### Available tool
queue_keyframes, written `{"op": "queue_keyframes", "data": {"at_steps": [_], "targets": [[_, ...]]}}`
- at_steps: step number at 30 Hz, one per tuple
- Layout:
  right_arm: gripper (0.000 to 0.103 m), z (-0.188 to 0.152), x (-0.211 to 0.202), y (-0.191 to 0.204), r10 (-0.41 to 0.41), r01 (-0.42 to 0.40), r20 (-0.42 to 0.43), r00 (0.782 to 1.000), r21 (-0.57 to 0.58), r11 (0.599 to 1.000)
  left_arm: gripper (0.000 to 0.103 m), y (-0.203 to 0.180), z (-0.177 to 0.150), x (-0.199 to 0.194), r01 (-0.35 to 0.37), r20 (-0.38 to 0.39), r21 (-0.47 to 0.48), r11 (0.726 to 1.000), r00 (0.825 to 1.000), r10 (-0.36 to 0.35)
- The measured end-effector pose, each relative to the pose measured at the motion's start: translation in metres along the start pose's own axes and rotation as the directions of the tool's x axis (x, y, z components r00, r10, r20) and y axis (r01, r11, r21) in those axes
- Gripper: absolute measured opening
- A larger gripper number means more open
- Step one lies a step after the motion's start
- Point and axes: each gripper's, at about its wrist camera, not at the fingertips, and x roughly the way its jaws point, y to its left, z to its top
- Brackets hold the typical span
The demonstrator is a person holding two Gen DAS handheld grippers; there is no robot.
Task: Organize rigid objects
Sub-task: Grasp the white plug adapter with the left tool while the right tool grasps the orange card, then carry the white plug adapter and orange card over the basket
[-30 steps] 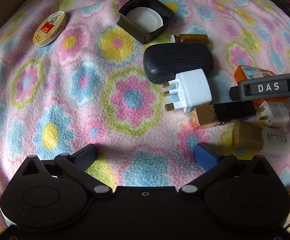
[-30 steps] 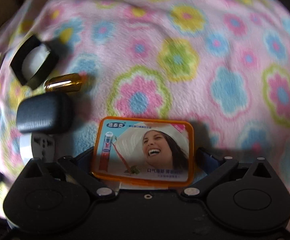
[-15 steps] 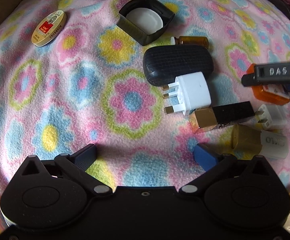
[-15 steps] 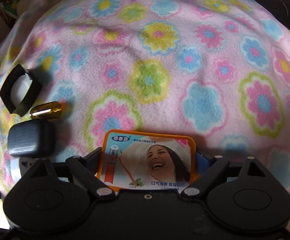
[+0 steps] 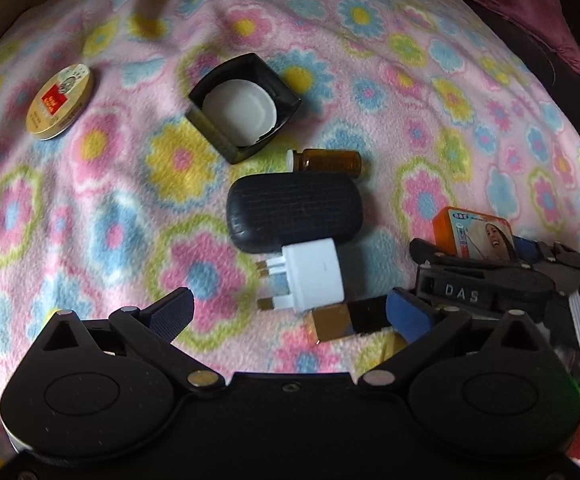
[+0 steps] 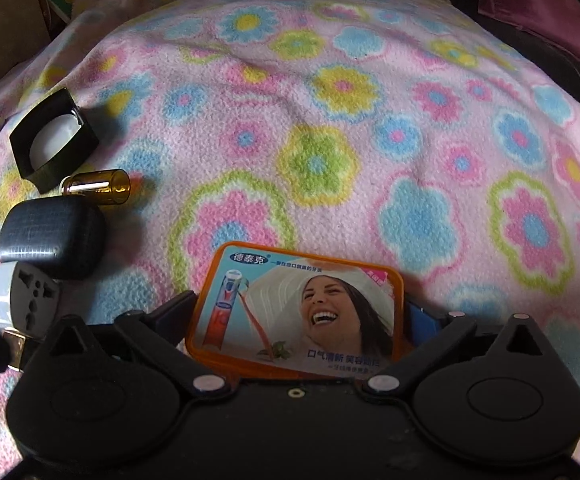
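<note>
An orange box (image 6: pixel 297 316) with a printed picture sits between the fingers of my right gripper (image 6: pixel 299 314); its jaws are opening, though both pads still touch the box's sides. In the left wrist view the same box (image 5: pixel 477 232) and right gripper (image 5: pixel 479 268) show at the right edge. My left gripper (image 5: pixel 288 306) is open and holds nothing. Just ahead of its fingertips lies a white plug adapter (image 5: pixel 313 276), touching a black case (image 5: pixel 295 210). An amber bottle (image 5: pixel 329 160) lies behind the case.
Everything rests on a flowered fleece blanket (image 6: pixel 329 120). A black square lid with a white inside (image 5: pixel 246 106) and a round tin (image 5: pixel 60 106) lie at the far left. A gold and black box (image 5: pixel 345 320) lies by my left gripper's right finger. Dark fabric borders the far right.
My left gripper has come closer to the plug adapter and the case. The right gripper has travelled with the orange box and now sits nearer in the left wrist view.
</note>
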Motion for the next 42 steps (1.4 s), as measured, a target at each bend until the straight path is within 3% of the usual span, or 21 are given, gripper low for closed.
{"op": "queue_keyframes", "data": {"at_steps": [5, 6, 7, 10, 13, 18, 21, 26, 36, 42], "targets": [[0.103, -0.001, 0.0, 0.0, 0.0, 0.0, 0.01, 1.0, -0.005, 1.0, 0.097, -0.002, 0.013, 0.019, 0.027, -0.042, -0.067, 0.997, 0.999, -0.03], [0.103, -0.001, 0.0, 0.002, 0.0, 0.001, 0.011, 1.0, -0.005, 1.0, 0.092, -0.003, 0.015, 0.023, 0.023, -0.056, -0.069, 0.997, 0.998, -0.027], [0.103, -0.001, -0.001, 0.001, 0.0, 0.001, 0.012, 1.0, -0.005, 1.0, 0.081, -0.004, 0.016, 0.028, 0.018, -0.069, -0.065, 0.998, 0.997, -0.022], [0.103, -0.004, -0.001, 0.002, 0.001, -0.001, 0.012, 1.0, -0.004, 1.0, 0.06, -0.01, 0.016, 0.034, -0.053, -0.078, -0.001, 0.999, 0.996, 0.053], [0.103, -0.005, -0.001, 0.002, 0.003, -0.003, 0.007, 1.0, -0.004, 1.0, 0.047, -0.01, 0.015, 0.032, -0.06, -0.065, 0.042, 0.997, 0.996, 0.062], [0.103, 0.002, -0.002, 0.0, 0.01, -0.009, -0.03, 0.999, 0.005, 1.0, 0.046, 0.008, 0.015, 0.025, -0.038, -0.066, -0.011, 0.999, 0.997, 0.037], [0.092, 0.012, -0.006, 0.0, 0.003, -0.002, -0.069, 0.998, 0.021, 1.0, 0.046, 0.009, 0.014, 0.02, -0.063, -0.063, -0.011, 0.998, 0.996, 0.062], [0.092, 0.017, -0.02, 0.0, -0.001, 0.006, -0.1, 0.995, 0.054, 0.999, 0.046, 0.013, 0.008, 0.0, -0.088, -0.04, -0.006, 0.996, 0.995, 0.087], [0.092, 0.026, -0.101, -0.012, 0.081, -0.085, 0.04, 0.996, 0.118, 0.989, 0.046, 0.015, -0.009, -0.058, -0.077, 0.034, -0.06, 0.995, 0.996, 0.079], [0.092, 0.004, -0.163, -0.019, 0.156, -0.167, 0.114, 0.981, 0.096, 0.981, 0.046, 0.009, -0.043, -0.095, -0.057, 0.081, -0.064, 0.996, 0.995, 0.062]]}}
